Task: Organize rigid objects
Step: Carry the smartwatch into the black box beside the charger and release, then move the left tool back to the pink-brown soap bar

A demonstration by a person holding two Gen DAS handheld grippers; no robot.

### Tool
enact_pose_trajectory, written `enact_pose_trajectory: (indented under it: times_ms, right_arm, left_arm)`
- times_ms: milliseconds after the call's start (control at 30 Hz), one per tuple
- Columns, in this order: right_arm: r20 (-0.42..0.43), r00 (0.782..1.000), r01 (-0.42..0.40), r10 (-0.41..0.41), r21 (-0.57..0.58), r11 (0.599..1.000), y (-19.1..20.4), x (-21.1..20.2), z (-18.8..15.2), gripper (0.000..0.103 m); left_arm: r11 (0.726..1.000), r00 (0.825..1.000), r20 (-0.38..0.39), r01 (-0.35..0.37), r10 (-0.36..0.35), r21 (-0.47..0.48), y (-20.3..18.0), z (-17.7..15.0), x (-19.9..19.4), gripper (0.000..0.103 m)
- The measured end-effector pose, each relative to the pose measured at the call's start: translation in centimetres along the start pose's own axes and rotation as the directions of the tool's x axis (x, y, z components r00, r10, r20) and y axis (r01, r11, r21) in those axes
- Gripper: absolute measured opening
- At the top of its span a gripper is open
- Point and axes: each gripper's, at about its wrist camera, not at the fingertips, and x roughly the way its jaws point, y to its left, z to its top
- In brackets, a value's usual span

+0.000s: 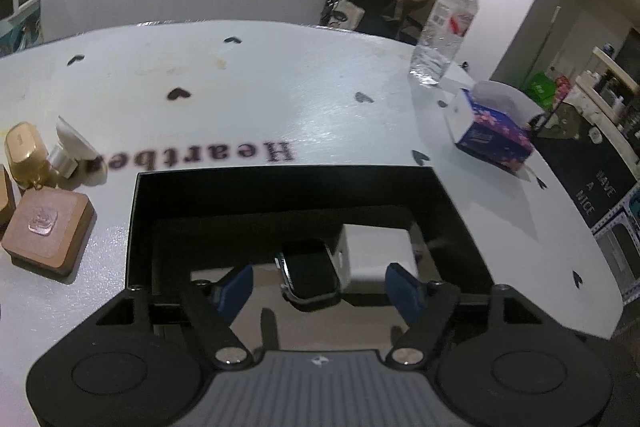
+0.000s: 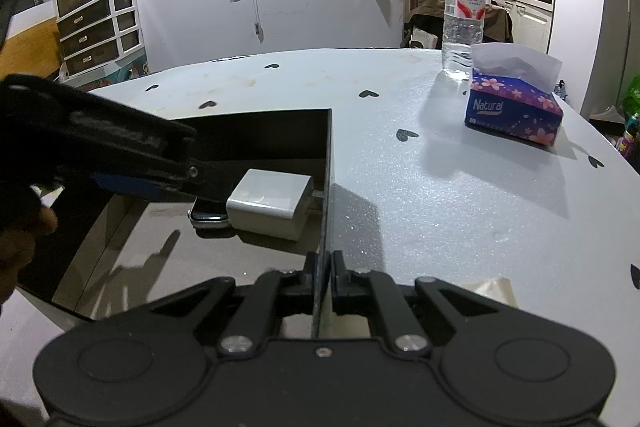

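Observation:
A black open box point(image 1: 280, 187) sits on the white table. Inside lie a black smartwatch point(image 1: 310, 275) and a white charger block point(image 1: 376, 255). My left gripper point(image 1: 320, 293) is open, its blue fingertips point(image 1: 236, 291) on either side of the watch, inside the box. My right gripper point(image 2: 322, 281) is shut on the box's right wall point(image 2: 326, 187). In the right wrist view the charger point(image 2: 272, 203) and watch point(image 2: 208, 217) lie by that wall, and the left gripper point(image 2: 120, 155) reaches in from the left.
Left of the box sit a brown square case point(image 1: 48, 231), a gold perfume bottle point(image 1: 26, 151) and a white cap piece point(image 1: 70, 143). A water bottle point(image 2: 464, 11) and a tissue box point(image 2: 514, 107) stand at the table's far right.

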Motion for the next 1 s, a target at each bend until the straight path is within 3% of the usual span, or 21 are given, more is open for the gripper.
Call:
enact_pose_trajectory:
  times_ms: [200, 500, 1000]
  right_arm:
    - [0.0, 1.0, 0.0, 0.0, 0.0, 1.0, 0.0, 0.0, 0.0, 0.006]
    - [0.001, 1.0, -0.001, 0.001, 0.003, 1.0, -0.1, 0.0, 0.0, 0.006]
    - [0.003, 1.0, 0.0, 0.0, 0.006, 1.0, -0.1, 0.0, 0.0, 0.006]
  left_arm:
    - [0.999, 0.999, 0.052, -0.001, -0.001, 0.034, -0.7, -0.7, -2.1, 0.093]
    - [0.996, 0.993, 0.114, -0.029, 0.019, 0.083, -0.7, -2.0, -4.7, 0.103]
    - [0.986, 0.968, 0.235, -0.118, 0.087, 0.121, 2.0, -4.8, -9.0, 0.103]
